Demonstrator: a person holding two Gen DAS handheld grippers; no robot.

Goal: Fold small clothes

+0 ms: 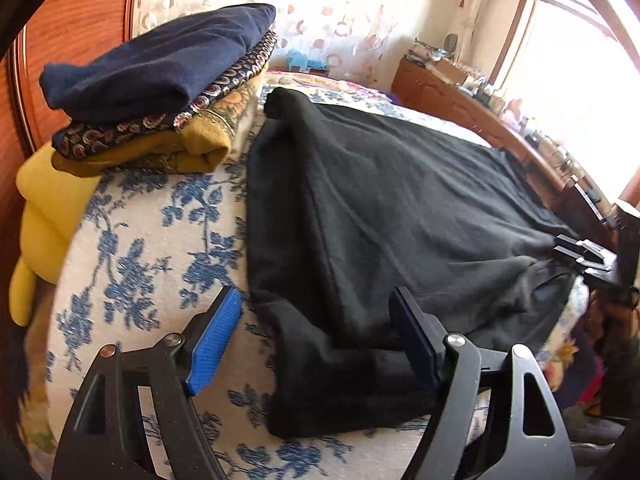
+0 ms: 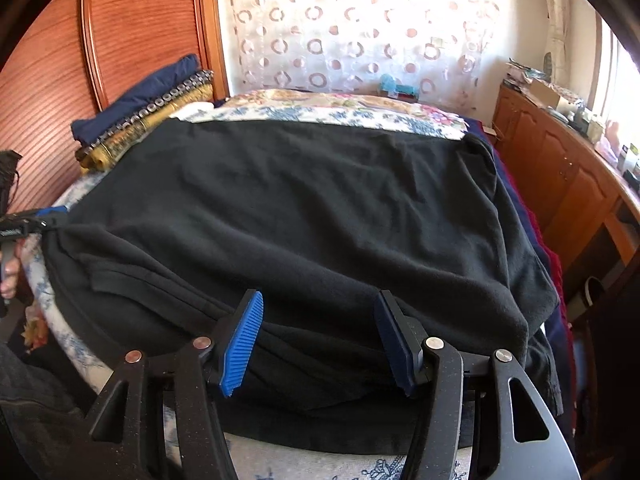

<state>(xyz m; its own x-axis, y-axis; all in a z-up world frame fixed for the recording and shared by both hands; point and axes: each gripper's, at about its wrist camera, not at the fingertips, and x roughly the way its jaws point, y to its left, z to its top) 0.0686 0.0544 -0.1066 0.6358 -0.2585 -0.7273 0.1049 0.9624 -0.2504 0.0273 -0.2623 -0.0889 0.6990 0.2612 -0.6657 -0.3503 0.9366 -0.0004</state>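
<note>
A black garment lies spread over the bed with the blue-flowered cover; in the right wrist view the garment fills most of the frame. My left gripper is open over the garment's near left corner, and its blue pads do not press on the cloth. My right gripper stands open above the near hem, with a fold of black cloth lying between and below the pads but not pinched. Each gripper shows in the other's view: the right gripper at the garment's right edge, the left gripper at its left edge.
Folded clothes in navy, patterned and mustard are stacked at the far left of the bed, with a yellow cushion beside them. A wooden panel stands behind; a cluttered wooden dresser runs along the right. A hand shows at the left edge.
</note>
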